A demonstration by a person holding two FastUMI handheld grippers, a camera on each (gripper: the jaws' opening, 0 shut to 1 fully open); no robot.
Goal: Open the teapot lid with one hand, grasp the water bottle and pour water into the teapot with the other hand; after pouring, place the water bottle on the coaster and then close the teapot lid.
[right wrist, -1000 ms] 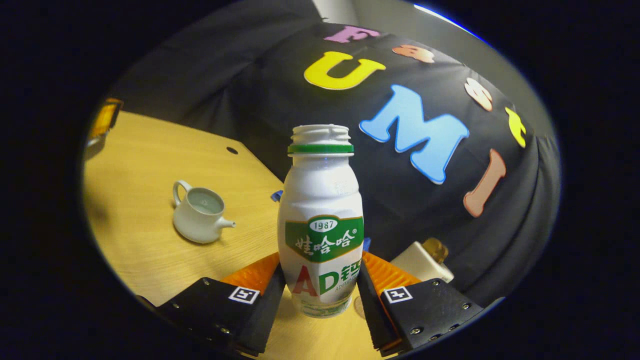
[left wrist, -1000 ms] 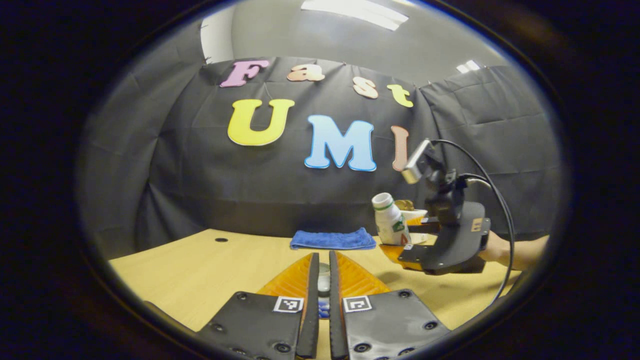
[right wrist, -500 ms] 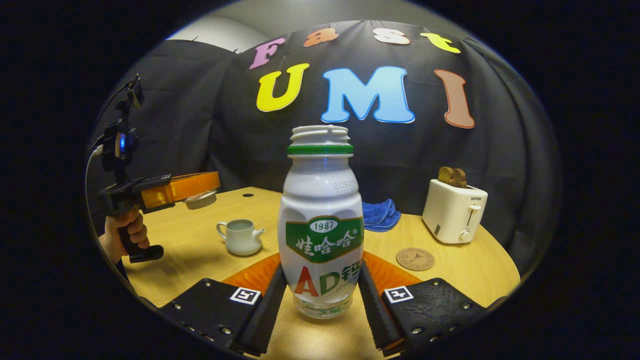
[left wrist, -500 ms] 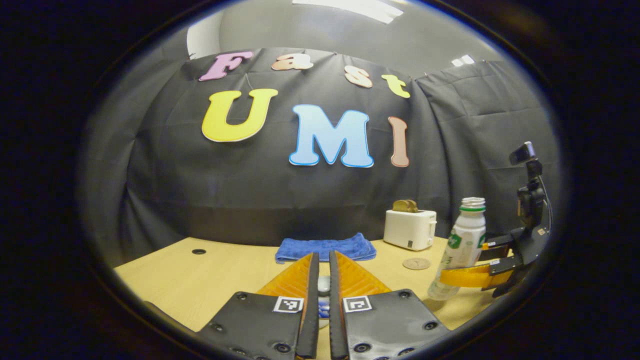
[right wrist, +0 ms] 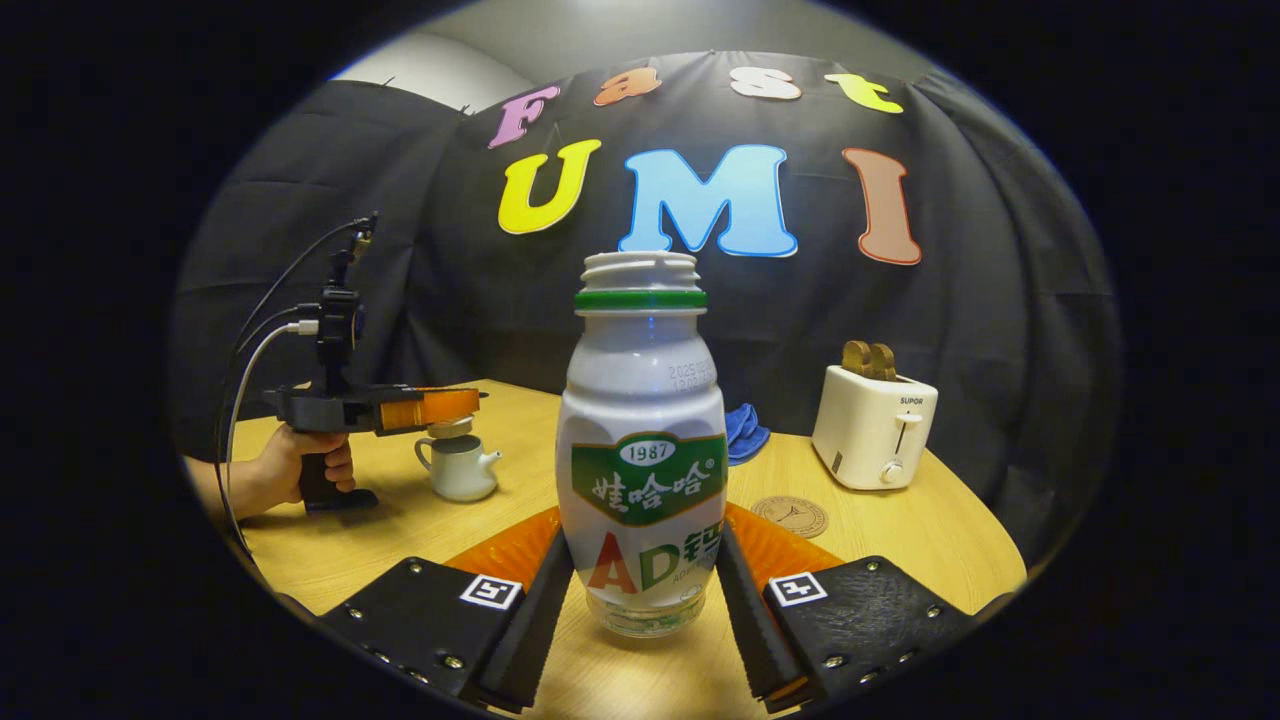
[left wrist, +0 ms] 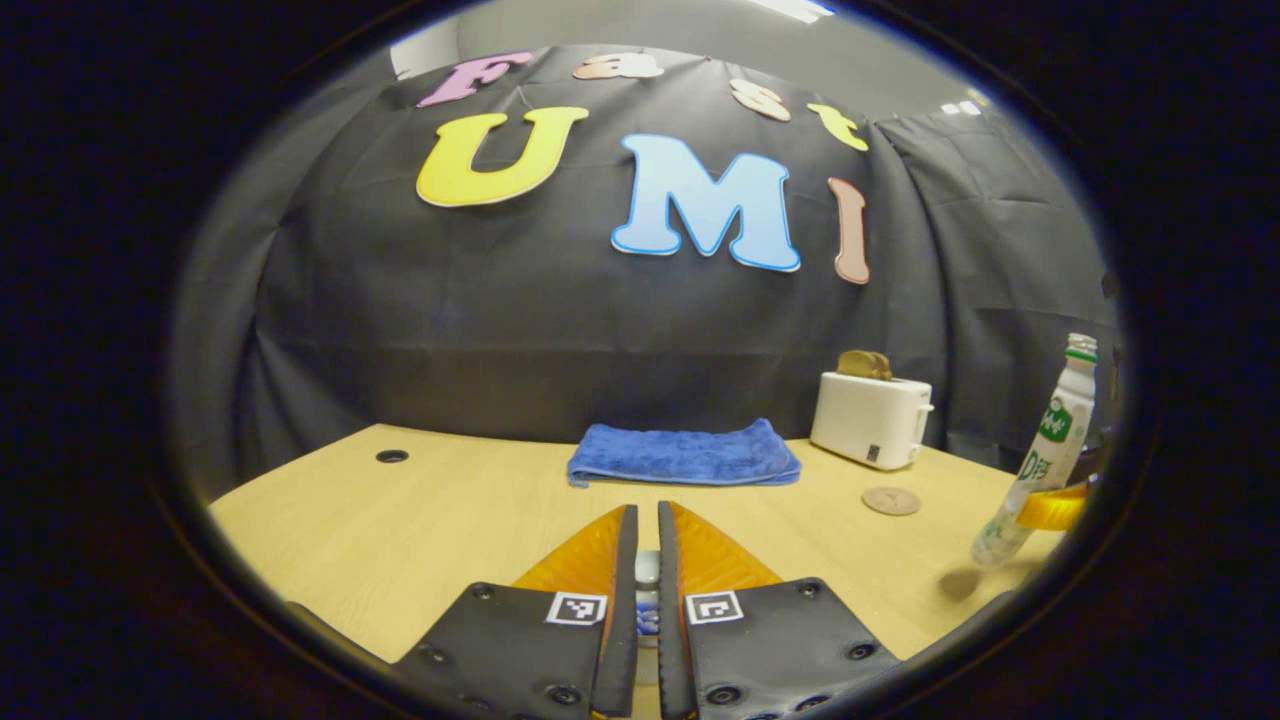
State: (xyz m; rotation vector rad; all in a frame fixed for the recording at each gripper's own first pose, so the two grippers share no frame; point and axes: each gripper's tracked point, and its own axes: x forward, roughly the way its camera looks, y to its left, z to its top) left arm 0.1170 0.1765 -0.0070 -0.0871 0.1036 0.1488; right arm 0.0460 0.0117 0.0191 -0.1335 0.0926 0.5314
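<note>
A white open-necked water bottle (right wrist: 645, 450) with a green label stands upright between my right gripper's (right wrist: 645, 560) fingers, which are shut on its lower body. It hangs near the table, short of the round cork coaster (right wrist: 790, 515). In the left gripper view the bottle (left wrist: 1045, 450) is at the far right, beyond the coaster (left wrist: 891, 500). My left gripper (left wrist: 645, 512) is shut on the pale teapot lid (left wrist: 648, 570). In the right gripper view, the left gripper (right wrist: 455, 405) holds the lid (right wrist: 450, 428) right over the white teapot (right wrist: 458, 468); I cannot tell if they touch.
A folded blue towel (left wrist: 685, 455) lies at the back of the wooden table (left wrist: 420, 520). A white toaster (right wrist: 875, 425) with bread in it stands at the back right, behind the coaster. A person's hand (right wrist: 290, 470) grips the left gripper's handle.
The right gripper has swung the bottle upright and carried it right, away from the teapot and toward the coaster. The left gripper has lowered the lid down onto the teapot's opening.
</note>
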